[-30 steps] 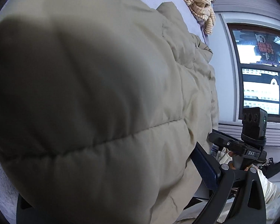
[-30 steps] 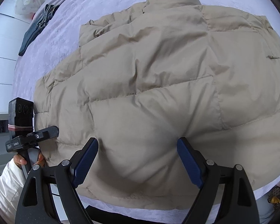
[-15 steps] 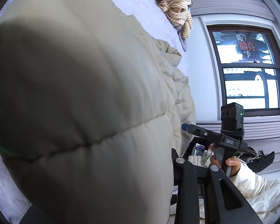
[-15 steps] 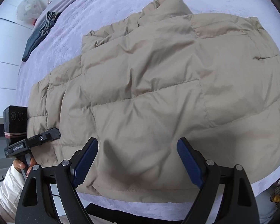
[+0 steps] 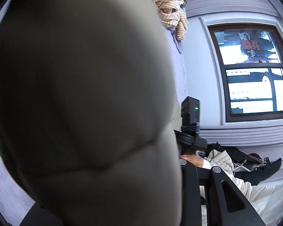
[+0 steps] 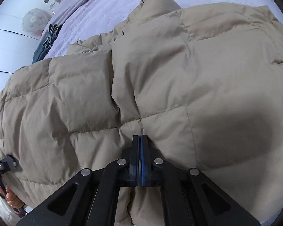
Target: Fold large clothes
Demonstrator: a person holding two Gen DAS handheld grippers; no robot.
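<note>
1. Where the left gripper (image 6: pixel 3 164) shows at the far left edge of the right wrist view, it sits against the side edge of the beige puffer jacket (image 6: pixel 160 79), with a hand (image 6: pixel 12 199) below it on the handle.
2. In the left wrist view a blurred bulge of the jacket (image 5: pixel 84 98) fills most of the picture and hides the fingertips, so I cannot tell if this claw is clenched on it.
3. The jacket lies spread on a bed with a lilac cover (image 6: pixel 103 13), and one side is folded over the middle.
4. The right gripper (image 6: pixel 141 141) has its blue pads pressed together, pinching a fold of the jacket at the near hem.
5. A striped cloth (image 5: pixel 171 13) lies at the far end of the bed, and a window (image 5: pixel 252 71) is on the right.
</note>
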